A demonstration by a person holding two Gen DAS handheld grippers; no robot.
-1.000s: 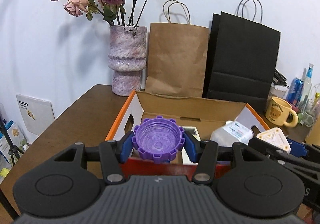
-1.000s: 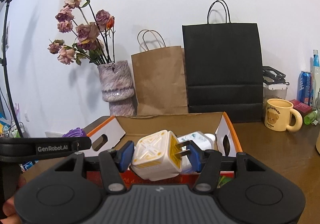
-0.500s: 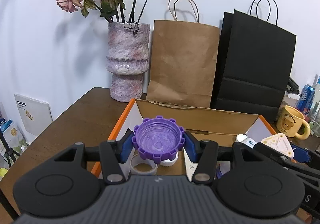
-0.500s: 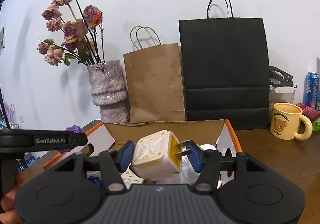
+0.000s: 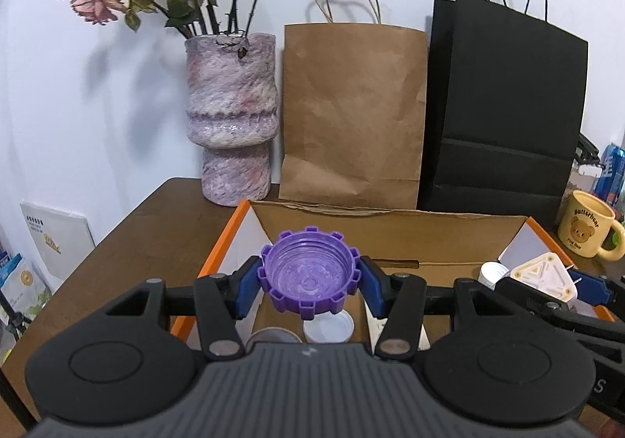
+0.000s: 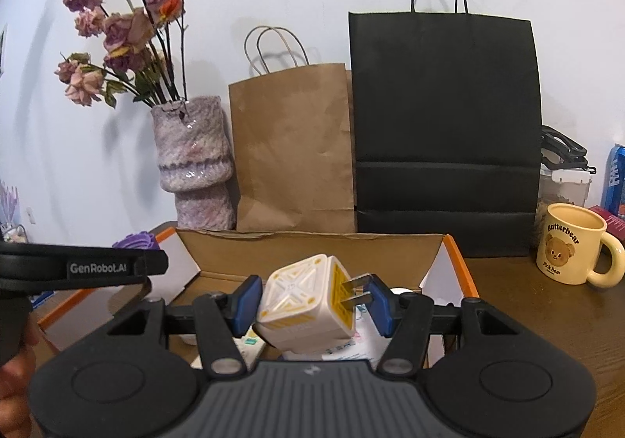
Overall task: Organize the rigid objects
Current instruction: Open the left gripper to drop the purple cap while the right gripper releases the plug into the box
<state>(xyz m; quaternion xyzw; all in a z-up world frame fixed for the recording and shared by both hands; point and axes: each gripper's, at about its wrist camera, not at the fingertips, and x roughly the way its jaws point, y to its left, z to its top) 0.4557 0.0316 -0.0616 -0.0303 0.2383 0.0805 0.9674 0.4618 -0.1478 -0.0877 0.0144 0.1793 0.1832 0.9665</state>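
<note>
Purple cap [image 5: 309,278]: held over the open cardboard box [image 5: 390,215], hollow side up; rigid, light plastic.
Cap hold: left gripper [image 5: 309,283] clamped across the notched rim; ridges should resist slipping.
Plug cube [image 6: 308,305]: above the box, tilted; stiff, denser-looking.
Cube hold: right gripper [image 6: 310,299] pinches it, one pad at the prongs; looks less secure.
Box floor: white lid [image 5: 329,326] below the cap.

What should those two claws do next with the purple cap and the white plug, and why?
Probably lower both a little further into the box, then let go. The left claw grips the purple cap over the box's left part, above a white lid lying inside; the right claw grips the plug over the box too. Both items hang above the contents.
</note>
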